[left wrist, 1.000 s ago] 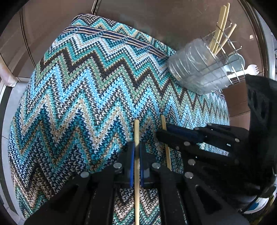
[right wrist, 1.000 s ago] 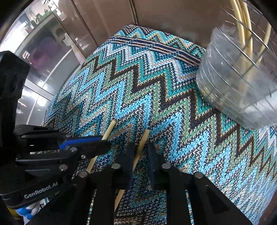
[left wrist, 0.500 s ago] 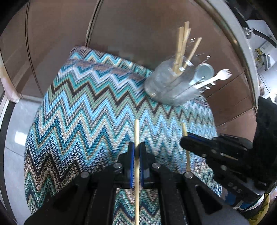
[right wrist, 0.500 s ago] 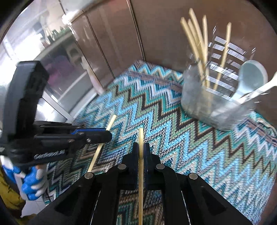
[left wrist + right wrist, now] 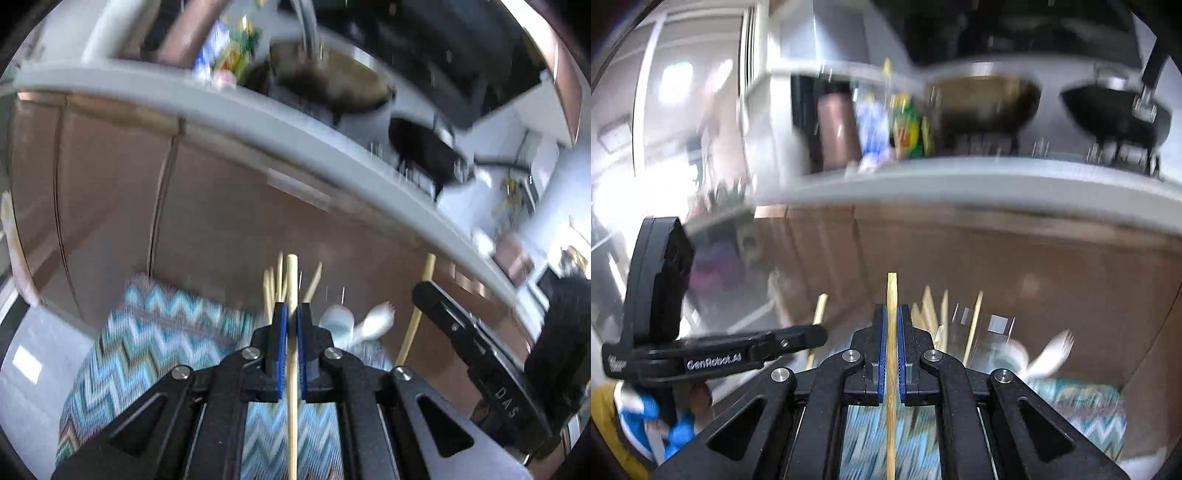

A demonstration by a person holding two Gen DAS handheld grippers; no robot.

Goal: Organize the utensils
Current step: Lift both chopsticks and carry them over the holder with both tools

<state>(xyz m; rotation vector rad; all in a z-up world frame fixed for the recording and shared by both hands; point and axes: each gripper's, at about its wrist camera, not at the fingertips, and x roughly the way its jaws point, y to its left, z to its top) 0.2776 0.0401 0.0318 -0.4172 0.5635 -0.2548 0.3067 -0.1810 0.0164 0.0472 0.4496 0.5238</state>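
My left gripper (image 5: 290, 308) is shut on a wooden chopstick (image 5: 291, 280) that runs straight out between its blue pads. My right gripper (image 5: 892, 310) grips a second wooden chopstick (image 5: 892, 291) the same way. Each gripper shows in the other's view: the right one (image 5: 421, 290) with its chopstick (image 5: 415, 317), the left one (image 5: 820, 334) with its chopstick (image 5: 818, 314). Both are held up in the air above the zigzag-patterned cloth (image 5: 147, 339). Beyond the fingertips stands the wire utensil holder (image 5: 982, 332) with several chopsticks (image 5: 275, 284), a pale spoon (image 5: 338, 319) and a white fork (image 5: 1052, 350).
Brown cabinet fronts (image 5: 221, 206) rise behind the cloth under a grey countertop edge (image 5: 258, 125). On the counter are a large pot (image 5: 982, 103), a black pan (image 5: 1115, 110) and bottles (image 5: 905, 125). A hand in a blue glove (image 5: 642, 417) holds the left gripper.
Both grippers have lifted off the cloth with their chopsticks and tilted up toward level. The right gripper's jaws closed onto its chopstick. The holder now sits low in both views.
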